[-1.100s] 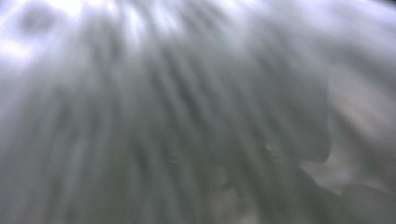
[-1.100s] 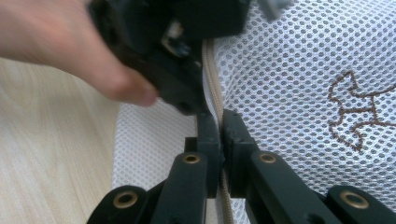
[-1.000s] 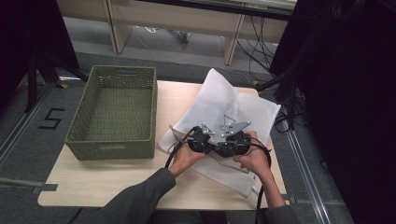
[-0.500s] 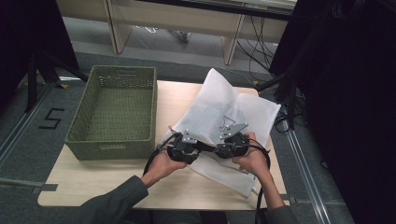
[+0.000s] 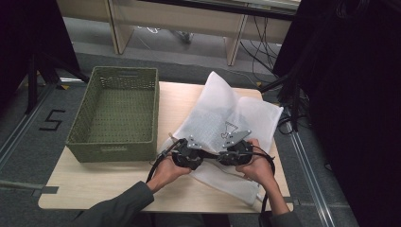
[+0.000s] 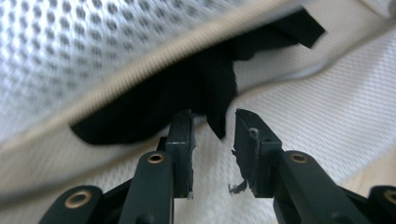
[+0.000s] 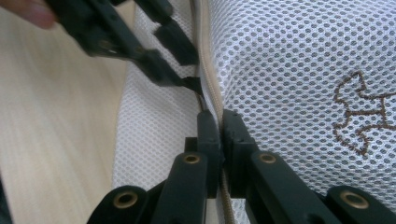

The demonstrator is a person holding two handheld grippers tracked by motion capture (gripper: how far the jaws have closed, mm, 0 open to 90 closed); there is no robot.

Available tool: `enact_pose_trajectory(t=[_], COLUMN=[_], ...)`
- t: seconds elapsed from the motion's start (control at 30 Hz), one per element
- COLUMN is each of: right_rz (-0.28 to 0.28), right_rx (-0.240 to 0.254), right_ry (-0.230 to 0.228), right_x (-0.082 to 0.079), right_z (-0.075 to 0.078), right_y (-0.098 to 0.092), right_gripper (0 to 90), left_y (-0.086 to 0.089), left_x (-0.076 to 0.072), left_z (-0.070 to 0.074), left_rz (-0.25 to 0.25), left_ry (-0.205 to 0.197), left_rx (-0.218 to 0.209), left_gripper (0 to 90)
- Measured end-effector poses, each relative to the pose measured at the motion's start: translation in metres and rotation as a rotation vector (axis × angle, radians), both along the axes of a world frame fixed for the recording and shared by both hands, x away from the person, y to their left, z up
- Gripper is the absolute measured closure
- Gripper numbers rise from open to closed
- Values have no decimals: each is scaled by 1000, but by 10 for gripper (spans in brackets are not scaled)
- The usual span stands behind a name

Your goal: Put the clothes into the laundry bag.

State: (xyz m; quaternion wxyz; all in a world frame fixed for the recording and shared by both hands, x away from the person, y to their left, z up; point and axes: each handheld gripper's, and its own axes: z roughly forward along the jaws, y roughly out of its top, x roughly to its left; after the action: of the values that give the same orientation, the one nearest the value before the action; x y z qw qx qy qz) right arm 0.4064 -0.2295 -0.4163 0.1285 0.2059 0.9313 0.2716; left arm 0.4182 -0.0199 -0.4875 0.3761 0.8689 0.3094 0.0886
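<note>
Pinching the zipper edge of the white mesh laundry bag [image 5: 222, 118], the right claw [image 7: 220, 122] is clenched on the beige zipper tape [image 7: 208, 74], its jaws pressed together with the tape running straight up between them. The bag lies flat on the bench [image 5: 118, 184], to the right of the green woven basket [image 5: 113, 113], and both claws meet at the bag's near edge, away from the basket.

The left claw [image 6: 212, 135] stands part open with nothing between its pads. In the left gripper view the bag's mouth gapes just ahead of the tips: a dark slit [image 6: 187, 93] under the zipper line, which runs on a slant from lower left to upper right. A fold of black fabric shows inside that slit, so the bag seems to hold something dark, though what it is cannot be told.

The relation that matters is along the zipper. It is the long axis here, and the left claw sits just beside the right one on that same line, as seen in the right gripper view [image 7: 140, 51]. My judgement: with the right claw anchoring the tape, the left is the nearer one to the opening and would work along the zipper, away from the anchor.

The basket holds nothing visible.
</note>
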Motion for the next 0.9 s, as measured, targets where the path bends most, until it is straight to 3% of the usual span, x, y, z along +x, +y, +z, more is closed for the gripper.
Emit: enact_pose_trajectory(t=[0.13,0.27,0.3,0.4,0.43,0.5,0.67,0.77,0.9], right_rz=[0,16,17,21,18,19,7,10,13], right_rx=[2,-1,-1,-2,2,4,11,11,10], right_ry=[7,5,7,5,9,10,22,23,43], right_x=[-7,-8,-8,-8,-8,-8,-8,-7,-5], right_z=[2,2,2,2,2,3,2,2,-6], right_y=[-1,0,1,1,0,0,0,-1,-1], right_gripper=[881,881,881,881,880,881,881,882,882], left_y=[-15,-27,-34,-38,-41,-42,-50,-53,-46], left_x=[5,7,11,17,21,22,28,30,26], left_z=[-7,-10,-12,-13,-11,-10,-2,-4,-8], left_rz=[13,15,38,61,88,98,147,134,96], left_ry=[4,-23,-43,-52,-70,-79,-149,-134,-97], left_rx=[-28,-24,-40,-57,-70,-75,-98,-81,-49], left_gripper=[745,825,835,855,859,862,863,859,790])
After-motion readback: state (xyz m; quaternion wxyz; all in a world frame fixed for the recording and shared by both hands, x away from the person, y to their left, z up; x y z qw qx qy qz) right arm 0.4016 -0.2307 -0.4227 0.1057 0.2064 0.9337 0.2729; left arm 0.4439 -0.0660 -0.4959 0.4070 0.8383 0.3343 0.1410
